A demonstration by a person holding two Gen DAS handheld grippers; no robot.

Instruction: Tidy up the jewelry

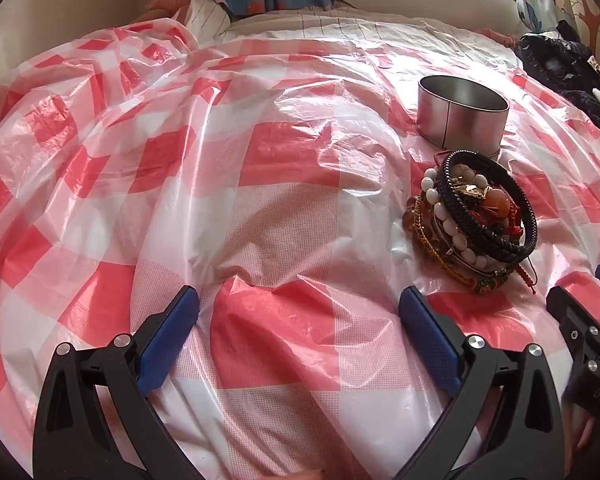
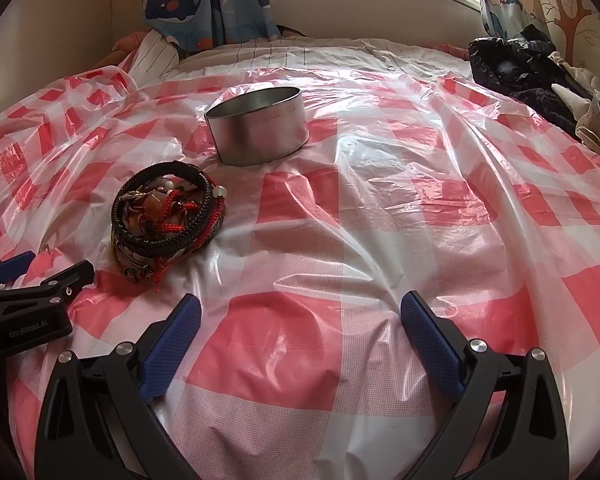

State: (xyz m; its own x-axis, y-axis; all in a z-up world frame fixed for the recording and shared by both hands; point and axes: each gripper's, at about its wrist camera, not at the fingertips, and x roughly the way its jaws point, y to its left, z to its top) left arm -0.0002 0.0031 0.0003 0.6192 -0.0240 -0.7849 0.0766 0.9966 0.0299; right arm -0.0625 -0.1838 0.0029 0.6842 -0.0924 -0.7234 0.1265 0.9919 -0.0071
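One bracelet pile [image 2: 166, 222] and one round tin [image 2: 258, 126] occupy the frame's upper left on the checked sheet [image 2: 380, 240]; left tongs [image 1: 299, 326] and right tongs [image 2: 301, 330] spread, empty.

both grippers hover side by side, low and level: the left gripper [image 1: 299, 312] and right gripper [image 2: 301, 318] gape wide, holding nothing.

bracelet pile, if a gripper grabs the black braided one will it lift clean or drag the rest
The pile of bracelets looks tangled, with red cords threaded through the black braided band, so neighbours would probably drag along. The loose beaded strands likely flop. The glossy plastic sheet underneath may let the heap slide.
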